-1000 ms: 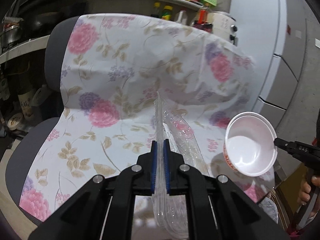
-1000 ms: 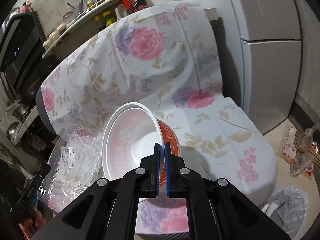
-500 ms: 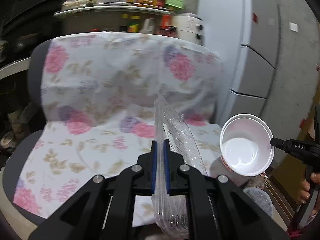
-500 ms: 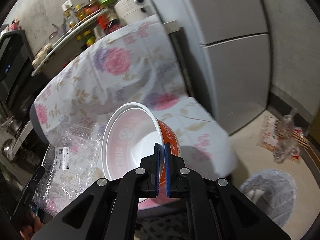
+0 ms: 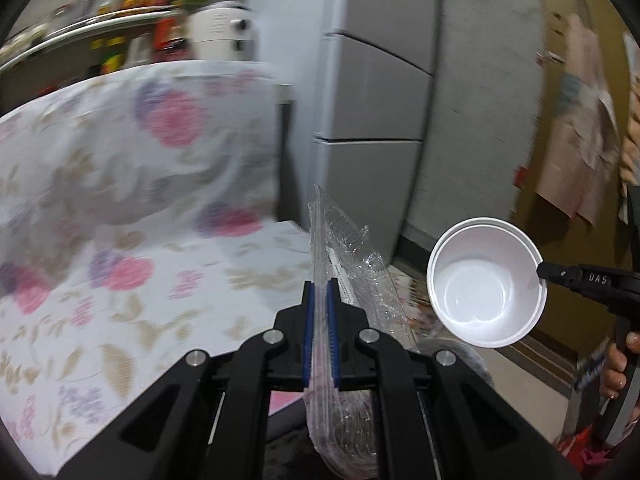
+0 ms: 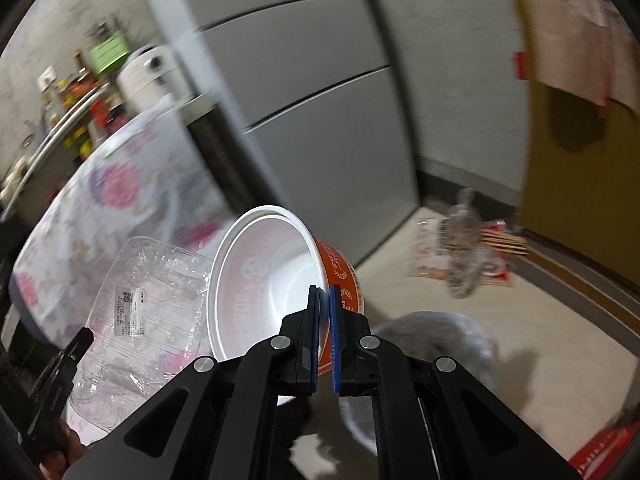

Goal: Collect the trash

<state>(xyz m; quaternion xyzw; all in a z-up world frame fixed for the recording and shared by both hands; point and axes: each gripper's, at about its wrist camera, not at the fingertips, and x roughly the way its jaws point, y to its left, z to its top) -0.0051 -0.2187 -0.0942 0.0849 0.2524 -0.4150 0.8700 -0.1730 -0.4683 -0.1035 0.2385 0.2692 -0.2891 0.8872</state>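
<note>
A person stands in a cramped kitchen with a black two-finger gripper in each hand, carrying two pieces of trash.

The left gripper (image 5: 321,334) is clenched on the rim of a clear, crinkled plastic food tray (image 5: 352,280), which is held on edge, its flat face turned sideways. The right gripper (image 6: 324,334) is clenched on the wall of a round disposable noodle bowl, white inside and orange outside (image 6: 264,280), tipped so its mouth faces left. Seen from the right wrist, tray (image 6: 148,312) and bowl hang side by side, almost touching, above the edge of a chair draped in a white cloth with pink and purple flowers (image 5: 120,208).

Below and to the right, on the pale floor, sits a round bin lined with a grey plastic bag (image 6: 436,344), blurred. Further off, near a yellow wall, lies more litter (image 6: 464,252): a crumpled clear bottle and wrappers, too smeared to tell apart. A tall grey refrigerator (image 6: 320,100) stands behind.

The step in hand looks to be carrying both items to the bin. To do it well, keep both grips firm until each piece is squarely over the bin's mouth, then lower before letting go. The tray is light and broad, so it may glide or catch the rim; dropping it edge-first would help. Release one item at a time so the bowl does not knock the tray aside.
</note>
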